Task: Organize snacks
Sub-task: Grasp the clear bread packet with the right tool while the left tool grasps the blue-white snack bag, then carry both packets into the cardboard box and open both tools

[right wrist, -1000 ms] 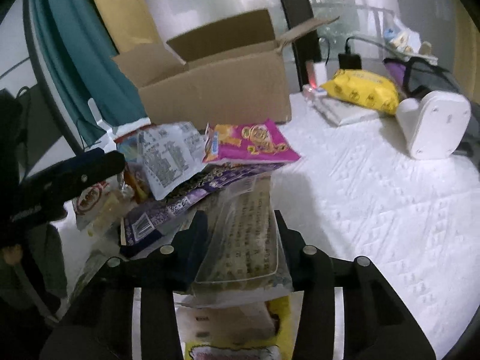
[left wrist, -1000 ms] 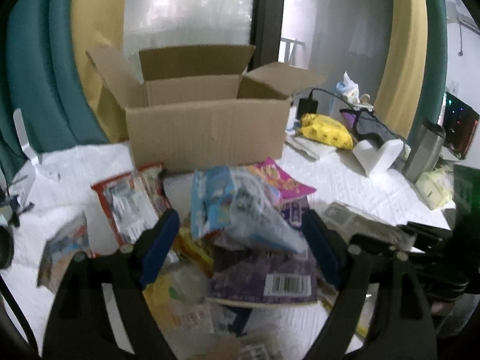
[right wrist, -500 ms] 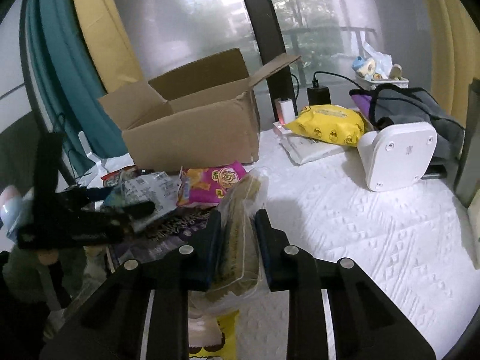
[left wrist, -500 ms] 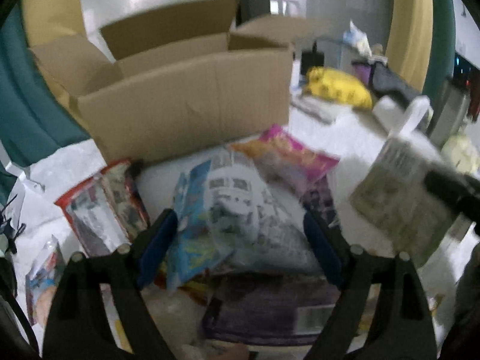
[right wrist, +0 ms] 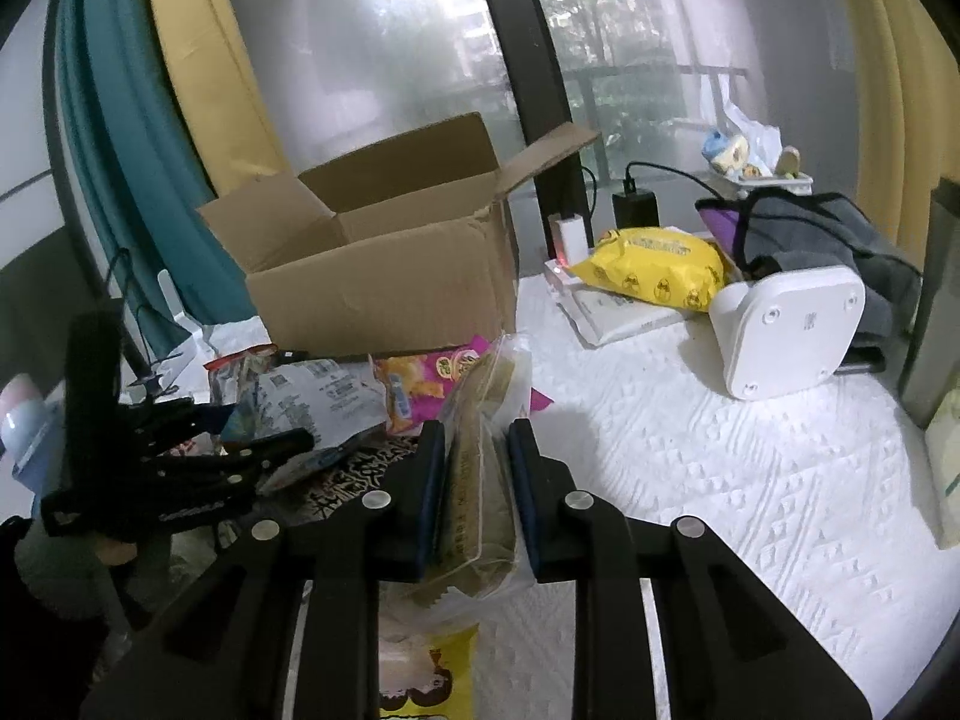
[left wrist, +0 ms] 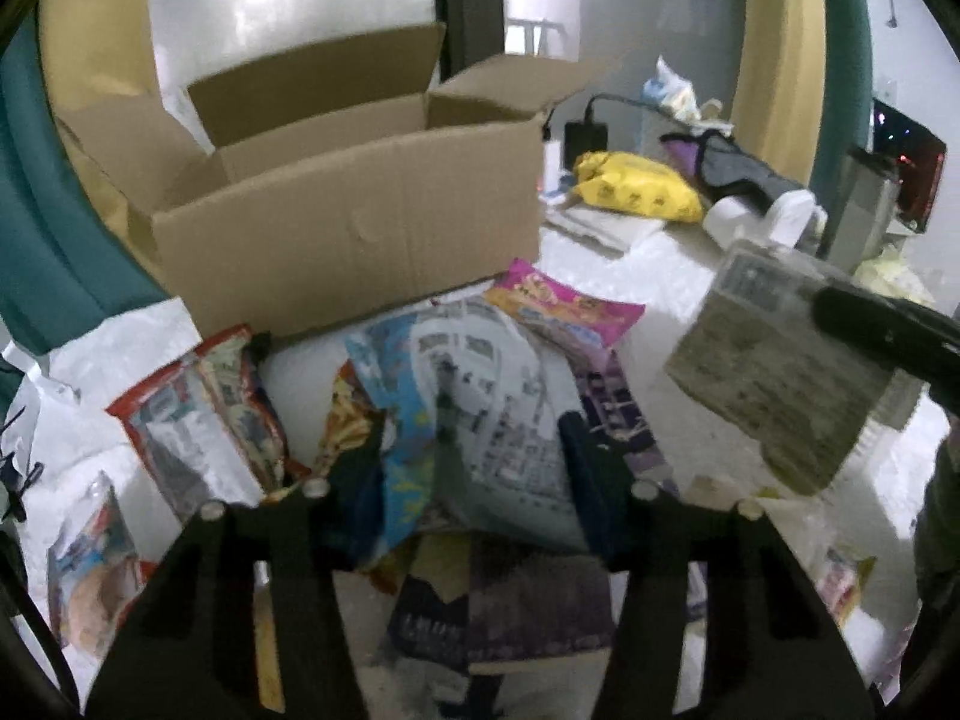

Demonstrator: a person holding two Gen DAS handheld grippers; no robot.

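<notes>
The right claw point(right wrist: 477, 483) is clamped tight on a clear packet of flat greenish snacks point(right wrist: 480, 468), held on edge and lifted clear of the heap, in front of the open cardboard box point(right wrist: 384, 276). In the left wrist view that same packet hangs to the right of the box's front wall. The left claw point(left wrist: 474, 474) has just been closing, its jaws now at a middling gap around a blue-and-white snack bag point(left wrist: 480, 408) on top of the pile just in front of the box; the pads sit at the bag's sides, but whether they press on it yet I cannot tell.

The surface is a white textured cover point(right wrist: 690, 480); whether it is a bed or a table is unclear. A pink packet point(left wrist: 564, 306) lies against the box's front wall, a red packet point(left wrist: 198, 414) to the left of the blue-and-white bag.

Risks, as I judge them: the clear packet is thin and slippery, gripped near one end, so it could swing or slide out on the way over the box's front wall. The puffy bag may squirt free of the closing jaws, or drag the purple packet point(left wrist: 510, 606) beneath it.
</notes>
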